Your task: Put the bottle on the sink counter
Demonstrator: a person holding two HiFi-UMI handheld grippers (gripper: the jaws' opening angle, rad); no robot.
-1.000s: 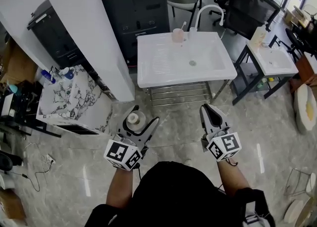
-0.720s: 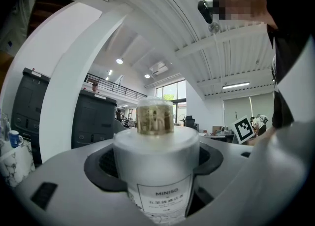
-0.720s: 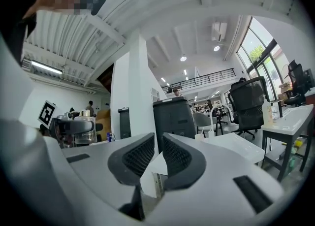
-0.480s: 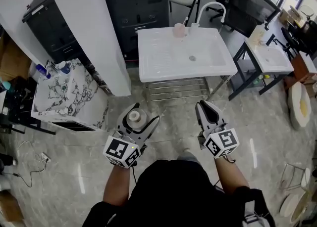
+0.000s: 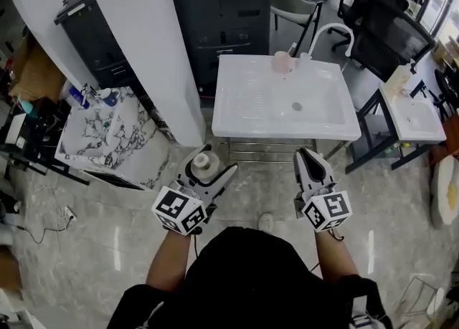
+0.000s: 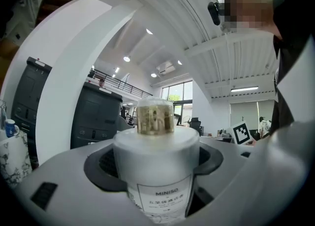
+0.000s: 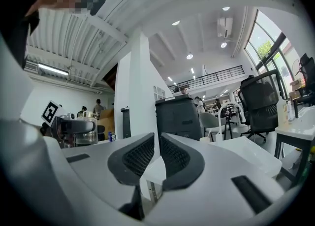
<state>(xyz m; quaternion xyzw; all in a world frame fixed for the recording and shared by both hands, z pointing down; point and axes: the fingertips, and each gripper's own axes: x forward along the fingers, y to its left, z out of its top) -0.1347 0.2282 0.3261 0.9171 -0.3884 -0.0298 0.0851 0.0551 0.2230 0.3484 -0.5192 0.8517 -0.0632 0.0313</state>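
Bottle [image 6: 156, 161], white cylindrical plastic with gold cap, clamped upright in left gripper [image 5: 211, 170] jaws, over floor, short of white sink counter [image 5: 247, 109] front edge. Right gripper [image 5: 310, 159] jaws nearly together, empty.

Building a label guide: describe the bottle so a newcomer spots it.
Start at the white sink counter, then drop to the two claws before it. The bottle is gripped in the left claw: white cylinder, gold cap, printed label; the right claw holds nothing.
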